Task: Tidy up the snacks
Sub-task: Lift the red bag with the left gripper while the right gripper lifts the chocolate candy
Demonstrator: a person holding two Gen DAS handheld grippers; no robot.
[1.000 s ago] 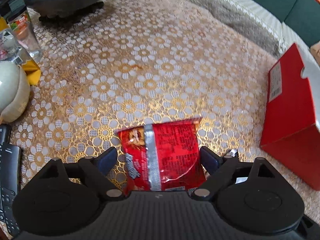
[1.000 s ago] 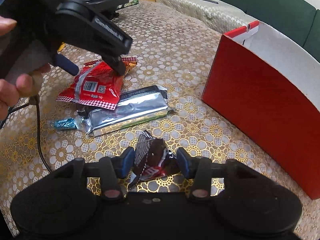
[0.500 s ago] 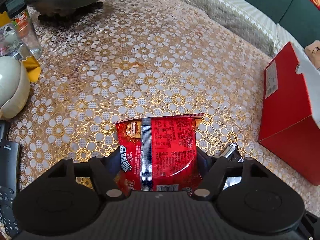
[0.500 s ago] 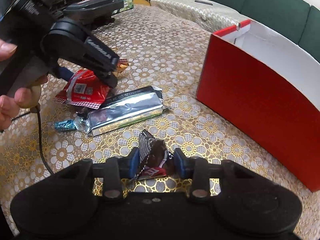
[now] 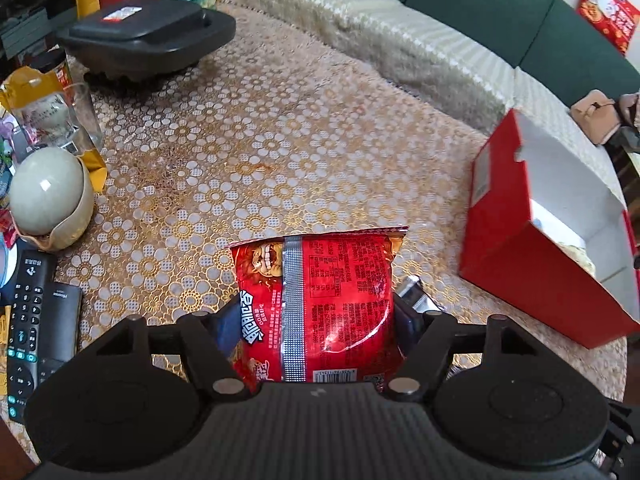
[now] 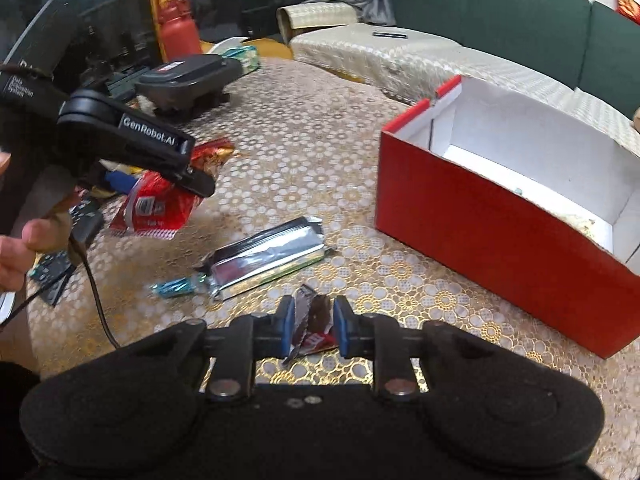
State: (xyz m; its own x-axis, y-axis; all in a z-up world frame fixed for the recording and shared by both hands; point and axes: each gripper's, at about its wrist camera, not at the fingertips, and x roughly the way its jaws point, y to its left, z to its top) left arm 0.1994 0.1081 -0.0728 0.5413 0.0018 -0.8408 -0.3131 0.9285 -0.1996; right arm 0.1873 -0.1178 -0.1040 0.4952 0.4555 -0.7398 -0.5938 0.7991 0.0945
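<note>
My left gripper (image 5: 318,316) is shut on a red snack bag (image 5: 340,280) and holds it lifted off the flowered tablecloth. In the right wrist view the same bag (image 6: 160,204) hangs in that gripper (image 6: 160,184) at the left. My right gripper (image 6: 314,322) has its jaws closing tight on a small dark brown candy wrapper (image 6: 318,314), blue pads pressing both sides. An open red box (image 6: 500,240) with a white inside stands at the right, also in the left wrist view (image 5: 532,276). A silver packet (image 6: 268,256) and a teal candy (image 6: 176,286) lie on the table between the grippers.
A black appliance (image 5: 148,40) sits at the far left of the table. A remote (image 5: 24,336), a glass (image 5: 84,112) and a pale egg-shaped thing in a bowl (image 5: 48,196) crowd the left edge. A cloth-covered bench (image 5: 400,52) runs behind. A person's hand (image 6: 16,248) grips the left tool.
The left jaws closed on the red bag and lifted it off the cloth. The right jaws narrowed onto the brown wrapper and rose with it; more of the box's inside shows.
</note>
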